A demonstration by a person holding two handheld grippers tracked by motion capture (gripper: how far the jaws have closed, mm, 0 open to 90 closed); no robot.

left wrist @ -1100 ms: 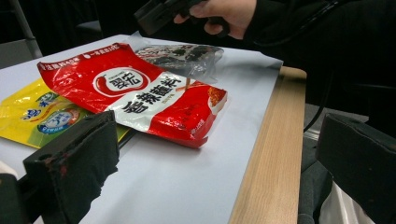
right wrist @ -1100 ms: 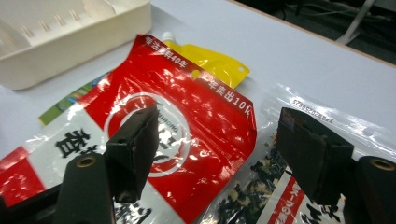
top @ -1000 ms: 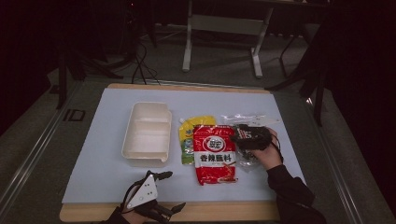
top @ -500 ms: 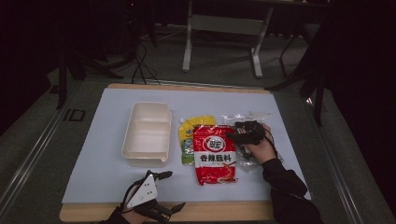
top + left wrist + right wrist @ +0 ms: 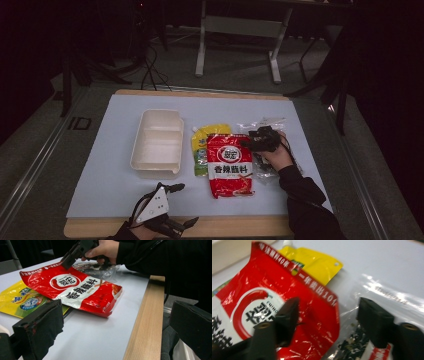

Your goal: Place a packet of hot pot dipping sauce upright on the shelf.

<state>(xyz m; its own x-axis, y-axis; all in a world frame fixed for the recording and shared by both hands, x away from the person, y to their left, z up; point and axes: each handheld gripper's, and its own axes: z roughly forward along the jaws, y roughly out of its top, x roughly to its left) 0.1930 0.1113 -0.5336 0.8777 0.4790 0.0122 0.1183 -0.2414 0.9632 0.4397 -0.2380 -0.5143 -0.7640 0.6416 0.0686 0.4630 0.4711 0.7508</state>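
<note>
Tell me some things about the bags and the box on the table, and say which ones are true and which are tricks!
1. The red bag lies partly on the yellow bag. True.
2. The white box is full of food. False: it is empty.
3. The right gripper has its jaws open above the red bag's edge. True.
4. The left gripper is holding the yellow bag. False: it is open near the table's front edge and holds nothing.
5. The clear bag lies left of the box. False: it lies right of the red bag.
</note>
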